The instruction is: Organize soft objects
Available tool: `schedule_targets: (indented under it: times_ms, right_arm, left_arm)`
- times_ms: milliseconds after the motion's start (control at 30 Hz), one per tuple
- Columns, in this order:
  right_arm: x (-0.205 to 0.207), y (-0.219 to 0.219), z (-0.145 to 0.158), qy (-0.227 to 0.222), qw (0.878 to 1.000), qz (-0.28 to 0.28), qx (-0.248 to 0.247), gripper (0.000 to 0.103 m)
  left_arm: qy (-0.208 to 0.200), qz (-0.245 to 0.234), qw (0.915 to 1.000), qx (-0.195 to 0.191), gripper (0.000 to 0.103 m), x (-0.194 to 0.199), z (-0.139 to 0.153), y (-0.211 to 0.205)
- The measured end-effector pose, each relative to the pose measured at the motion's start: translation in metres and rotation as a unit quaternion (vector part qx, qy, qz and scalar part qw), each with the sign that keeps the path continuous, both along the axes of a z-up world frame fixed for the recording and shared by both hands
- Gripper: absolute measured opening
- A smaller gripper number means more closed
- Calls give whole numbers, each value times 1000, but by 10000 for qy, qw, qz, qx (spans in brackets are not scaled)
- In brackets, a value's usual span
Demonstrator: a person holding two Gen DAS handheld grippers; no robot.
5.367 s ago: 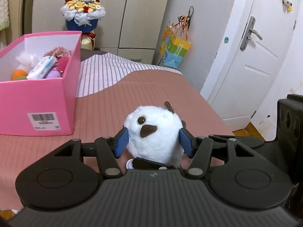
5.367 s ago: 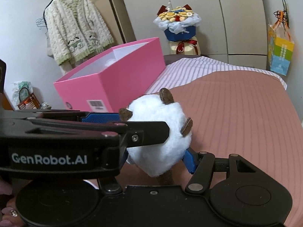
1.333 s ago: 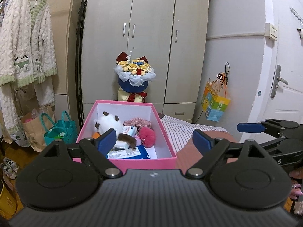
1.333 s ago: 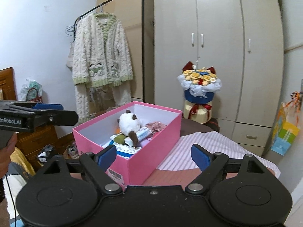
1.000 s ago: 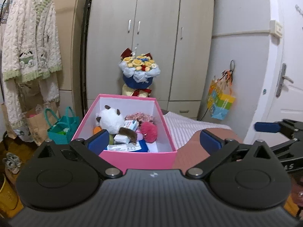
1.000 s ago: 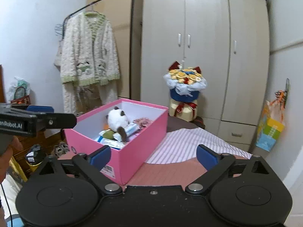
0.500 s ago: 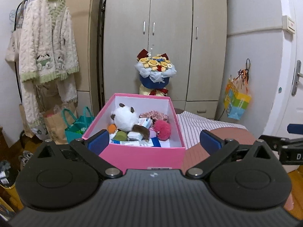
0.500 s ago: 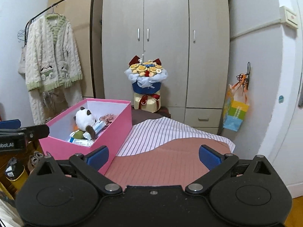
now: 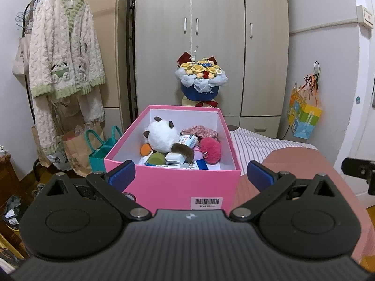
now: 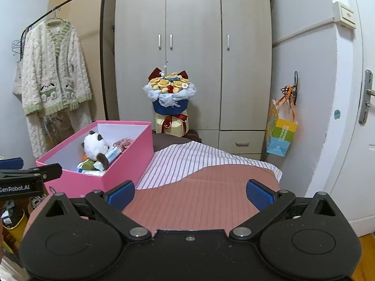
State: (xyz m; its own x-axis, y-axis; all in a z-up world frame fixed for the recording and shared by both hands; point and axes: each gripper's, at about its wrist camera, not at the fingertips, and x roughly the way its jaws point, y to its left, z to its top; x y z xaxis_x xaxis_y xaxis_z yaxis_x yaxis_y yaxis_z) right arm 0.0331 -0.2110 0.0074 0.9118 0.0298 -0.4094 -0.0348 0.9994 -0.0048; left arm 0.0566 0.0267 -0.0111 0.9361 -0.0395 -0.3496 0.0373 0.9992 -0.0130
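Left tool (image 9: 191, 175) and right tool (image 10: 190, 194): spread wide, holding nothing. White plush (image 9: 161, 137): lay inside pink box (image 9: 173, 185) among other soft items.

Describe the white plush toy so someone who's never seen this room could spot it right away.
Find the pink box on the bed. Inside, toward its back left, sits the white plush toy, round and fluffy. Unlike the magenta pompom beside it, it is white with small dark-brown ears.
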Motion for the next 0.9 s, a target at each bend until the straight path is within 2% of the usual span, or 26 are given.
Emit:
schedule_targets:
  times_ms: [533, 900]
  right_arm:
    - [6, -1, -11, -15, 9983, -507, -272, 102]
    - [-1, 3, -17, -120, 9977, -599, -278, 102]
  left_arm:
    - [-68, 27, 9998, 166, 103, -2, -4, -7]
    - [-194, 126, 9995, 235, 103, -2, -10, -11]
